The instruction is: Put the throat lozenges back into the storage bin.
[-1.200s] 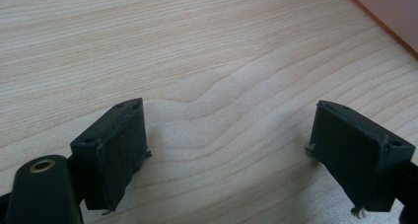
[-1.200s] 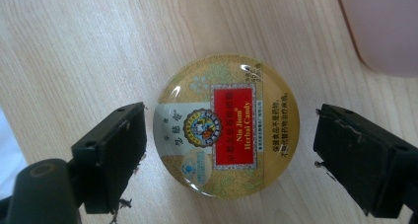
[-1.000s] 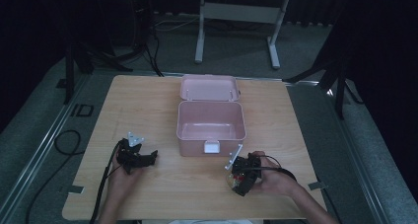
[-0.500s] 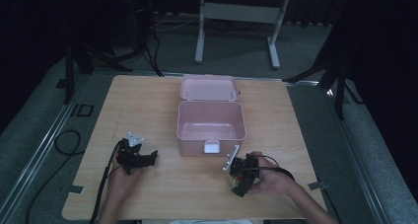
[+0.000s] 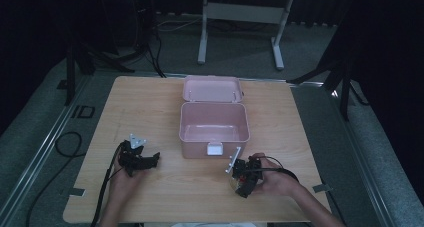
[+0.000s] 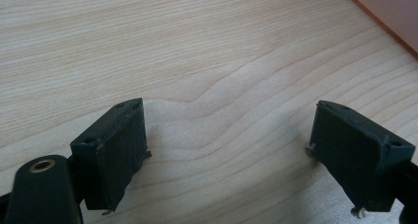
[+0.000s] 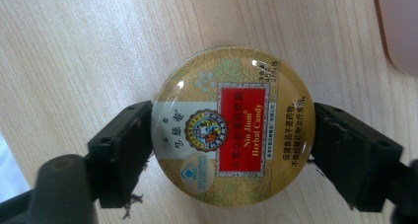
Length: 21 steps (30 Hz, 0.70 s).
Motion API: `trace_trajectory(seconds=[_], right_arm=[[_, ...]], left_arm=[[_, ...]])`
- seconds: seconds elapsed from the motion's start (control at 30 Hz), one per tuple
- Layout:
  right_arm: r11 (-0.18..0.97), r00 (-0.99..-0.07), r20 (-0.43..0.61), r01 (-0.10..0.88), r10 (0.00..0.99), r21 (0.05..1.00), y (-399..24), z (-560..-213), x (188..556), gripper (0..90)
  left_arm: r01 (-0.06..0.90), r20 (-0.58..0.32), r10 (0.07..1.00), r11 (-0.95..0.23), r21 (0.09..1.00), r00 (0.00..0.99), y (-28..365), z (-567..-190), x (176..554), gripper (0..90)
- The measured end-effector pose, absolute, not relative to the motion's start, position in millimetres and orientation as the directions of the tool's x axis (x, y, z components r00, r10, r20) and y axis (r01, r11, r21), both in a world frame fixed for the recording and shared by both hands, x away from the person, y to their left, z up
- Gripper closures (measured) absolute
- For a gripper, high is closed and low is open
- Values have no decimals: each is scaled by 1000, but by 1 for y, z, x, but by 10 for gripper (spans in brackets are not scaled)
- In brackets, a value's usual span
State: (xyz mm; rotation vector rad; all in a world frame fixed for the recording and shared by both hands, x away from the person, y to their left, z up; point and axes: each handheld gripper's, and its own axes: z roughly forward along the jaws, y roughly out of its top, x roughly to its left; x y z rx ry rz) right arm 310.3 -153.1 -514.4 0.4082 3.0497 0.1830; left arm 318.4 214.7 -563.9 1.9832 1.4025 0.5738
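A round gold candy tin (image 7: 236, 140) with a red label reading "Herbal Candy" lies flat on the wooden table. My right gripper (image 7: 234, 115) is shut on it, one black jaw pressed to each side of its rim. In the high view that gripper (image 5: 240, 178) sits low at the front right, just in front of the pink box. My left gripper (image 5: 149, 161) rests at the front left with its jaws wide apart. Between them in the left gripper view (image 6: 229, 110) there is bare wood.
An open pink plastic box (image 5: 200, 149) with a white latch stands mid-table, its lid (image 5: 212, 88) folded back behind it. Its inside looks empty. A corner of the box (image 6: 389, 12) shows at the upper right of the left gripper view. Cables trail off the table's left edge.
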Motion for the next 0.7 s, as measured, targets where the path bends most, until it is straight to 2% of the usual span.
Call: trace_trajectory(seconds=[0.7], right_arm=[[961, -966, -53, 243, 252, 129, -154, -508, 308, 205]], left_arm=[[665, -10, 941, -231, 710, 337, 215, -564, 318, 147]])
